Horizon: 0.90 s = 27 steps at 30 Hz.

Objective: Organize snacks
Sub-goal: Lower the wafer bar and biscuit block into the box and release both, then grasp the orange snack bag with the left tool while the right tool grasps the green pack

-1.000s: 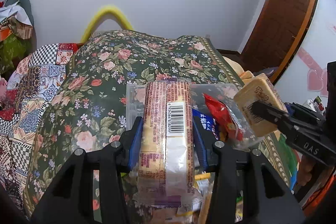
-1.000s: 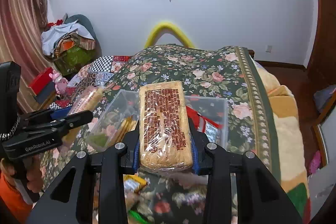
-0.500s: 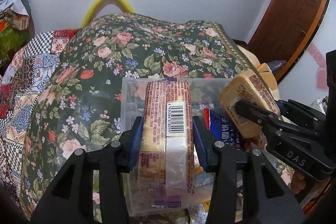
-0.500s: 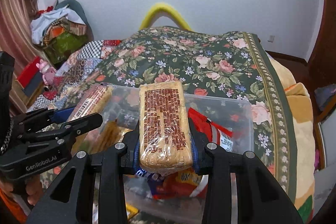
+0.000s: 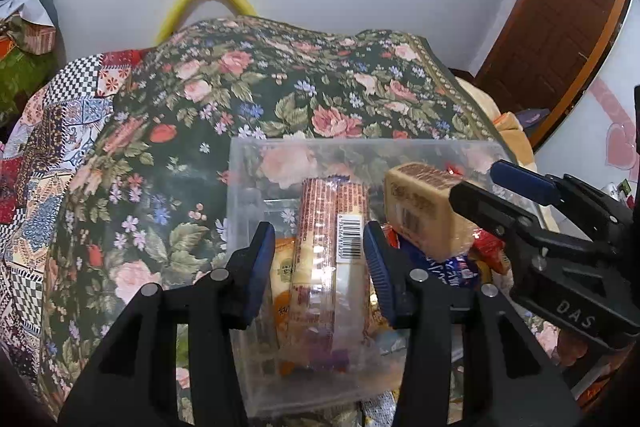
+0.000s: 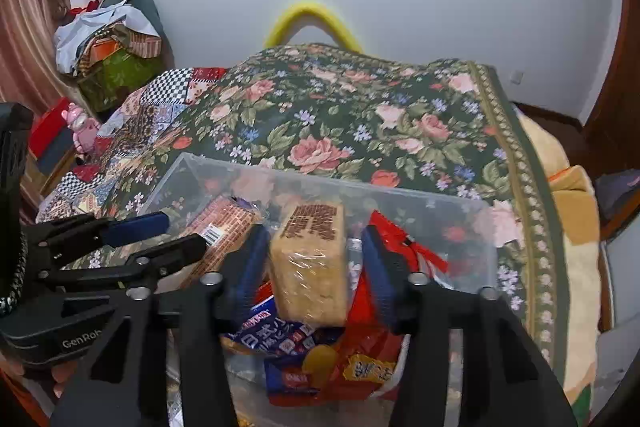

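A clear plastic box (image 5: 360, 143) (image 6: 360, 187) sits on the bed with several snacks in it. My left gripper (image 5: 320, 259) (image 6: 186, 231) straddles a long brown cookie pack (image 5: 332, 227) (image 6: 228, 223) that stands in the box's left end. A gap shows at its left pad, so it is open. The jaws of my right gripper (image 6: 314, 259) (image 5: 474, 181) are opening around a wrapped cracker block (image 6: 312, 267) (image 5: 420, 215). The block tips forward onto the packs below, and the right pad stands off it.
A blue pack (image 6: 276, 335), a red pack (image 6: 404, 239) and an orange one (image 5: 282, 267) lie in the box. The floral bedspread (image 6: 360, 107) stretches beyond it. A yellow arc (image 6: 312, 15) leans on the far wall, clothes (image 6: 108, 39) pile up at the left, and a brown door (image 5: 560, 7) is at the right.
Both grippers came down from above the bedspread into the box. The cracker block has since sagged away from the right pads. The cookie pack now leaves a gap at the left pad.
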Tool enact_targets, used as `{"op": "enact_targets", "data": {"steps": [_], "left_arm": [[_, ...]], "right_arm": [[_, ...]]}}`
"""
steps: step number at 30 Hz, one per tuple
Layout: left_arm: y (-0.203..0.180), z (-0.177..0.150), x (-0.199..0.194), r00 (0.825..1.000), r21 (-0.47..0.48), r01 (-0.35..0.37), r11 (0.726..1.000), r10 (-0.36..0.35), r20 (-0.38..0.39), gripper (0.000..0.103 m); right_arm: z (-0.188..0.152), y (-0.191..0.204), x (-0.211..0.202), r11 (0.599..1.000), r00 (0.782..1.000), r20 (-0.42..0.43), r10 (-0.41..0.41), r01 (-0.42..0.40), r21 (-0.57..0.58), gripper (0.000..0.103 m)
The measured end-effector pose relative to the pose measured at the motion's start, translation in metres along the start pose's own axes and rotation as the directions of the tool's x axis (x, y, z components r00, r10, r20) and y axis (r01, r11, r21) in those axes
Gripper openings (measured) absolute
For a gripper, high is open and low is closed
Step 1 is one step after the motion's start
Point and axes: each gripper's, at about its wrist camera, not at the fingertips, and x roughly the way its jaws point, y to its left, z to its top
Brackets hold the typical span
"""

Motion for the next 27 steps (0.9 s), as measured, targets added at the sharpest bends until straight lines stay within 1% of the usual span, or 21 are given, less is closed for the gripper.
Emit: {"op": "enact_targets", "data": {"steps": [4,8,12,14,17,19,21,23,27], "left_arm": [[0.001,0.0,-0.023,1.0,-0.022,0.009,1.0,-0.008,0.029,0.046],[0.0,-0.005,-0.052,0.998,-0.022,-0.003,1.0,0.004,0.064,0.046],[-0.002,-0.013,-0.082,0.995,-0.017,-0.013,1.0,0.014,0.095,0.046],[-0.004,-0.02,-0.097,0.994,-0.008,-0.027,1.0,0.028,0.11,0.046],[-0.005,-0.033,-0.118,0.992,0.005,-0.041,0.999,0.04,0.119,0.047],[-0.004,-0.043,-0.128,0.991,0.014,-0.058,0.998,0.056,0.124,0.048],[-0.004,-0.052,-0.135,0.99,0.021,-0.073,0.997,0.07,0.121,0.052],[-0.002,-0.066,-0.141,0.991,0.027,-0.086,0.996,0.082,0.107,0.055],[0.001,-0.095,-0.145,0.993,0.043,-0.102,0.994,0.099,0.068,0.057]], "right_arm": [[-0.001,0.002,-0.02,1.0,1.0,0.03,-0.006,0.007,-0.017,0.056],[-0.004,0.002,-0.047,1.0,0.998,0.059,0.009,-0.008,-0.022,0.065],[-0.009,0.004,-0.076,0.999,0.995,0.096,0.011,-0.007,-0.04,0.067],[-0.014,0.003,-0.092,0.999,0.993,0.119,0.009,-0.004,-0.043,0.071],[-0.024,0.001,-0.11,0.999,0.99,0.137,0.013,-0.007,-0.043,0.073],[-0.032,0.0,-0.119,0.999,0.99,0.141,0.012,-0.006,-0.041,0.073],[-0.04,-0.003,-0.126,0.999,0.99,0.141,0.01,-0.005,-0.036,0.074],[-0.049,-0.005,-0.131,1.0,0.991,0.135,0.009,-0.005,-0.03,0.074],[-0.071,-0.01,-0.135,1.0,0.995,0.103,0.008,-0.006,-0.019,0.074]]}}
